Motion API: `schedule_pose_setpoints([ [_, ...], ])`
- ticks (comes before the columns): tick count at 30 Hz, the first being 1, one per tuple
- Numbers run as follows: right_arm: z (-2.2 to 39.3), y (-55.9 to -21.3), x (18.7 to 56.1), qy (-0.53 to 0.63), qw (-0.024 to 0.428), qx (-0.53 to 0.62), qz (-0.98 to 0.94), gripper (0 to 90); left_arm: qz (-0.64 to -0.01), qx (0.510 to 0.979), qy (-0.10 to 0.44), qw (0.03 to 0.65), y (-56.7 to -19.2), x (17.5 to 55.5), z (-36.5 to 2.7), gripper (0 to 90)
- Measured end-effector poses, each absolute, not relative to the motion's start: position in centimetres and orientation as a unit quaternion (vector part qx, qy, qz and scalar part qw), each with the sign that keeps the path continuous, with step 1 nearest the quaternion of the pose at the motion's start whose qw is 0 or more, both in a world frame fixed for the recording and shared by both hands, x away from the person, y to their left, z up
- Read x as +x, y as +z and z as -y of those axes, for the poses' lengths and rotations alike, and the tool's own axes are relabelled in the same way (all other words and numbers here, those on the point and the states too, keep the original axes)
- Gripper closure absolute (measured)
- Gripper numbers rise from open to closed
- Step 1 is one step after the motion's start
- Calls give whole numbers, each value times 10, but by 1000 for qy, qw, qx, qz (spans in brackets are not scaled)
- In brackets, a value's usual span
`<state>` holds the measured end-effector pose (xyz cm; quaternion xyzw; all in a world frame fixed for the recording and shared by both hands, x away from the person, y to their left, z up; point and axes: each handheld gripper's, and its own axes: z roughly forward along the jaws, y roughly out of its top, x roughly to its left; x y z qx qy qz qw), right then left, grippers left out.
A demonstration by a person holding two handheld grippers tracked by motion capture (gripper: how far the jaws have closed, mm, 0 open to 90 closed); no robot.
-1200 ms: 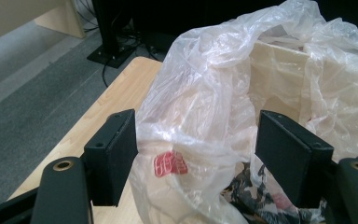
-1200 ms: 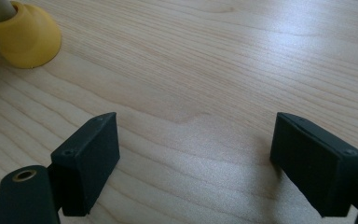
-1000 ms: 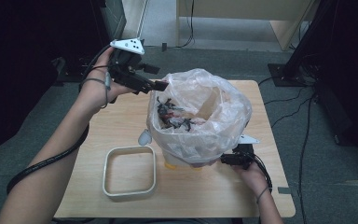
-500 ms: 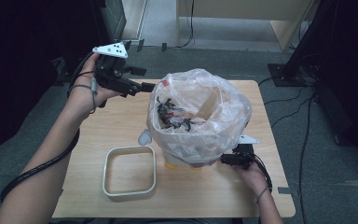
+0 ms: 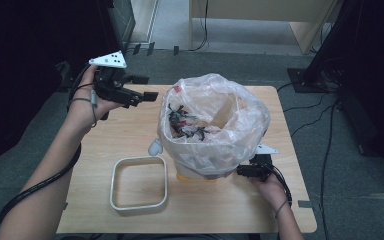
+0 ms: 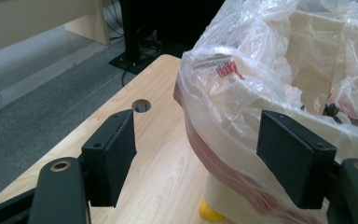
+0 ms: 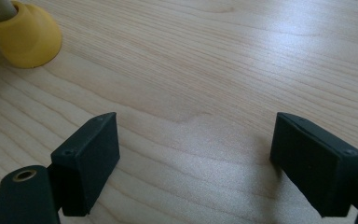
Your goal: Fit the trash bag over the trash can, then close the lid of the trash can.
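We list: left gripper (image 5: 147,97), jaws wide apart, empty, raised beside the bag-lined bin (image 5: 215,125); right gripper (image 5: 244,171), jaws wide apart, empty, low on the table (image 5: 105,140) at the bin's base; white tray (image 5: 139,184) near the front.

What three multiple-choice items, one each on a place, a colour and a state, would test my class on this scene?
1. Where is the empty white square container?
A. Inside the bag
B. On the table, left of the bag
C. On the floor

2. What colour is the foot under the bagged bin?
A. Yellow
B. Blue
C. Black

3. How is the left gripper?
A. Shut on the bag
B. Shut, empty
C. Open, empty

Answers:
1. B, it sits on the wooden table beside the plastic bag.
2. A, the right gripper view shows yellow.
3. C, jaws apart with nothing between.
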<state>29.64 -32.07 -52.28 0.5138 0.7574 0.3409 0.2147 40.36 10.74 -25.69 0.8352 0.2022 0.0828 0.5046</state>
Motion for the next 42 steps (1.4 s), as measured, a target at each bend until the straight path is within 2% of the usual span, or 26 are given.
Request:
schedule_pose_setpoints([
  [22,321,-523,296,341,215,513,-758,152,-228,824,73,514,-313,403,-134,275],
  [42,321,-523,296,341,214,513,-758,152,-228,838,62,492,-378,391,-142,289],
])
